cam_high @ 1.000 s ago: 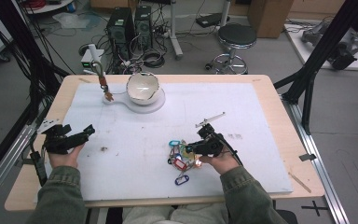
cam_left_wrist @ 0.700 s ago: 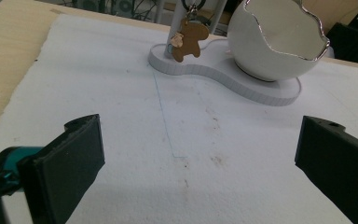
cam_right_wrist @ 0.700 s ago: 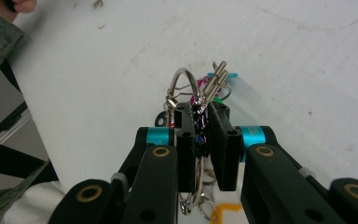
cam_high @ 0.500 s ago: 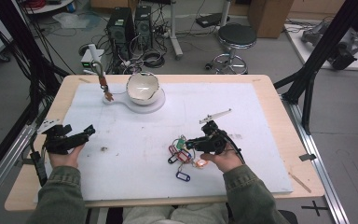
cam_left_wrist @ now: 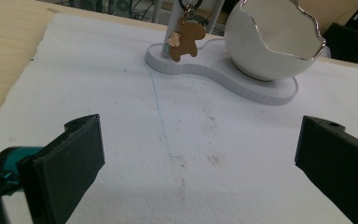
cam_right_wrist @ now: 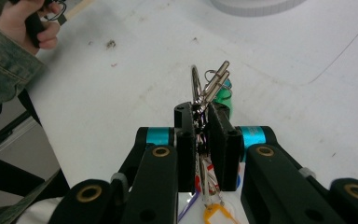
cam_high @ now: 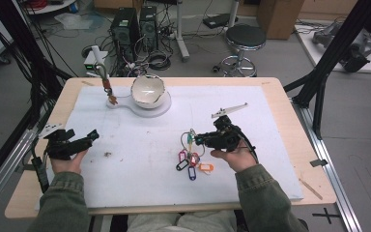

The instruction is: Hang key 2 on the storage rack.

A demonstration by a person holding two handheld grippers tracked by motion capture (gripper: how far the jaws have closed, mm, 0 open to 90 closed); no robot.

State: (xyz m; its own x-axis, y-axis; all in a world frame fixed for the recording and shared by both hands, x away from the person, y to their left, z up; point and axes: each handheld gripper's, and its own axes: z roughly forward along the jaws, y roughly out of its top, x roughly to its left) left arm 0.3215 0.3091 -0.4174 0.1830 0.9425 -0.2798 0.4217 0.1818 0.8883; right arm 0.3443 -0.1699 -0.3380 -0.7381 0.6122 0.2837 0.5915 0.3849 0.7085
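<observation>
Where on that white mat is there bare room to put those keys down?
Bare mat lies between the left gripper and the key bunch, and also right of the bowl stand. It is crowded around the right gripper, which grips the bunch.

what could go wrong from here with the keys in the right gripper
The right gripper pinches the key ring only by thin metal, so the bunch could slip out. Its coloured tags dangle to the white mat and might drag or snag. The egg-shaped bowl and bear charm on the stand could get knocked.
</observation>
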